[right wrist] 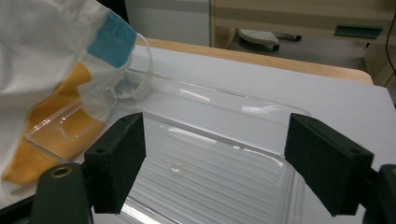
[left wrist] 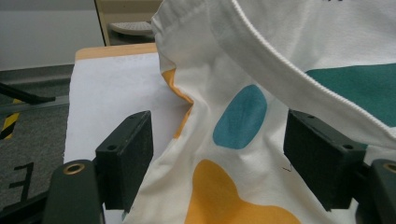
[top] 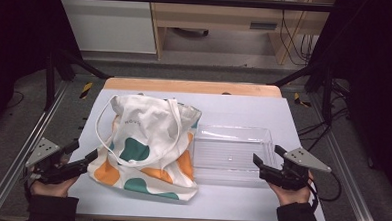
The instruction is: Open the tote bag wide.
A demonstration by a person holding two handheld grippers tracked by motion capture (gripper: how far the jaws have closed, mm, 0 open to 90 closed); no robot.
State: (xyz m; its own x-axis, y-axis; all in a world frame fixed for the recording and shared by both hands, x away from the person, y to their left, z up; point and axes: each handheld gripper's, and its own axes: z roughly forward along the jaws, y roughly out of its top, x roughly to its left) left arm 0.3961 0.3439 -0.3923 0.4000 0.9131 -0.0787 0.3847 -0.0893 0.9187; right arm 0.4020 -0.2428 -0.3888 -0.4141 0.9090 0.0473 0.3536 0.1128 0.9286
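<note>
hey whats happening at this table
A person holds a hand-held gripper in each hand. The left hand-held gripper has its open jaws around the edge of a blotchy tote bag. The right hand-held gripper, also open, sits at the end of a clear plastic tray beside the bag. Nothing is gripped yet.

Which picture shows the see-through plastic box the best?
The high view: the whole clear tray lies on the table, right of the tote bag. The right gripper view shows its ribbed floor and far rim close up between open jaws. The left gripper view looks at the bag.
</note>
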